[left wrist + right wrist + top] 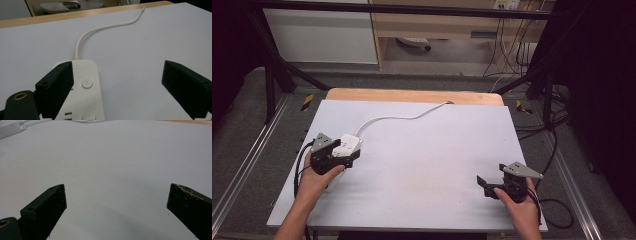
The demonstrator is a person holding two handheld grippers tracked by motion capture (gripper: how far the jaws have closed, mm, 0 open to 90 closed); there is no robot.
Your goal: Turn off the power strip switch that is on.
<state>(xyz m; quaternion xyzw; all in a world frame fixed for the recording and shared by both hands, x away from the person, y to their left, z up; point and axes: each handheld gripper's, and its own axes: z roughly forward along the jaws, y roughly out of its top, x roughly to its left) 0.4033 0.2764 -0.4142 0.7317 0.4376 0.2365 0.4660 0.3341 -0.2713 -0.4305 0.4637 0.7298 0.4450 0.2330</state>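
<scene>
My left gripper [117, 85] hangs jaws apart over the white plastic power strip [83, 92] at the table's left; I'd centre before clamping; right gripper [116, 205] waits, jaws apart.

A white power strip [83, 92] with round buttons lies flat near the table's left side, its cord [105, 27] snaking to the far edge.

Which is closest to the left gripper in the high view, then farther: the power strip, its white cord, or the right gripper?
1. Power strip, at the left gripper, left side.
2. White cord, running toward the table's far edge.
3. Right gripper, near right side.
</scene>
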